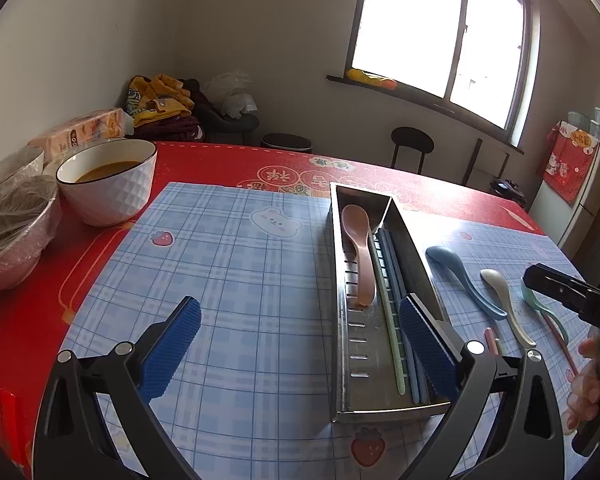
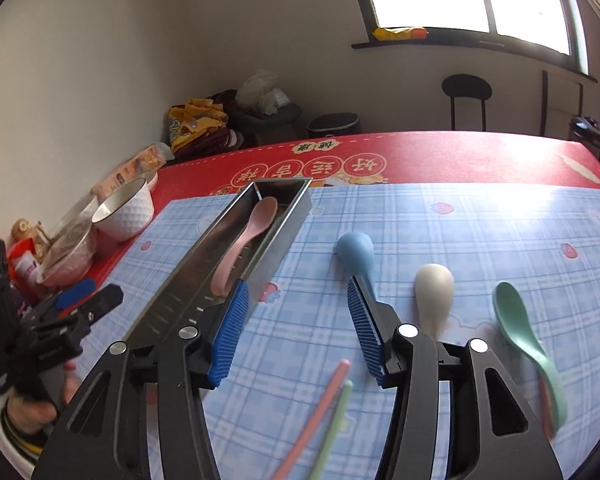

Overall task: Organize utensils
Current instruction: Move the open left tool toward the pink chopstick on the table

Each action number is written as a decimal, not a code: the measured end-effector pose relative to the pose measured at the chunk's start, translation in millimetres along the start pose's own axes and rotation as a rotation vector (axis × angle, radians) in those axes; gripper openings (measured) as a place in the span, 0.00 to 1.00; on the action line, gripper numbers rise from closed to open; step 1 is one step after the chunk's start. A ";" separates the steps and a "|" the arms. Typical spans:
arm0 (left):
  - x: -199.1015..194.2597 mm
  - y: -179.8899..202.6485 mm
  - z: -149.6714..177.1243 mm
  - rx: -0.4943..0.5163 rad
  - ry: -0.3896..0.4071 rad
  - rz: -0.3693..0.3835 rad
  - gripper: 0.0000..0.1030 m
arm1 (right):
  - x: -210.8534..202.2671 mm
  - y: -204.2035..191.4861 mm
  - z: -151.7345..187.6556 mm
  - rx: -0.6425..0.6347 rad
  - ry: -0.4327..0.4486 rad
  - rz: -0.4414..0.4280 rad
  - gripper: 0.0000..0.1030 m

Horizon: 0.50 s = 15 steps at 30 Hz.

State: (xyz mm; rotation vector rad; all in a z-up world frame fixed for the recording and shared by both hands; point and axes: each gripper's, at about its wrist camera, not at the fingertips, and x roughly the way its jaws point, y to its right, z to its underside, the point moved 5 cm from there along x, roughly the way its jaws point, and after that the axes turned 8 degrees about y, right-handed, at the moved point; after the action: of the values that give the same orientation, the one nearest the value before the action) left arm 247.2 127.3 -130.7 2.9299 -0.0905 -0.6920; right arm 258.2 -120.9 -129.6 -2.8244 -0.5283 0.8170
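Note:
A steel utensil tray (image 1: 339,280) lies on the blue checked mat and holds a pink spoon (image 1: 359,248) and green and blue chopsticks (image 1: 394,320). The tray also shows in the right wrist view (image 2: 288,224), with the pink spoon (image 2: 248,236). To its right lie a blue spoon (image 2: 356,252), a cream spoon (image 2: 434,292) and a green spoon (image 2: 520,328). A pink and a green chopstick (image 2: 324,400) lie near me. My left gripper (image 1: 300,336) is open and empty by the tray. My right gripper (image 2: 296,320) is open and empty above the mat, near the blue spoon's handle.
A white bowl (image 1: 108,180) with brown liquid and a wrapped bowl (image 1: 12,220) stand at the left on the red tablecloth (image 1: 228,160). Snack packets sit behind them. Chairs and a window are beyond the table.

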 end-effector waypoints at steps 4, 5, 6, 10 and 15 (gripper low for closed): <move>-0.2 11.0 2.6 0.045 -0.005 0.010 0.94 | -37.7 20.9 17.8 0.003 0.031 0.014 0.67; -0.6 14.9 3.7 0.064 -0.006 0.011 0.94 | -45.0 25.2 22.6 0.004 0.035 0.016 0.71; -1.4 19.5 4.4 0.081 -0.002 0.017 0.94 | -52.5 29.7 27.3 0.006 0.041 0.014 0.75; -9.7 35.4 5.7 0.111 0.006 0.034 0.94 | -76.9 43.6 42.9 0.018 0.074 0.021 0.85; -30.9 64.3 19.4 0.142 -0.009 0.065 0.94 | -96.1 57.6 52.0 0.048 0.116 0.009 0.85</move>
State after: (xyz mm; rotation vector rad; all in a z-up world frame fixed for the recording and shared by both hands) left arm 209.1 64.2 -125.3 3.0427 -0.2441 -0.7171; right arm 171.0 -207.7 -140.4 -2.8110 -0.4721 0.6528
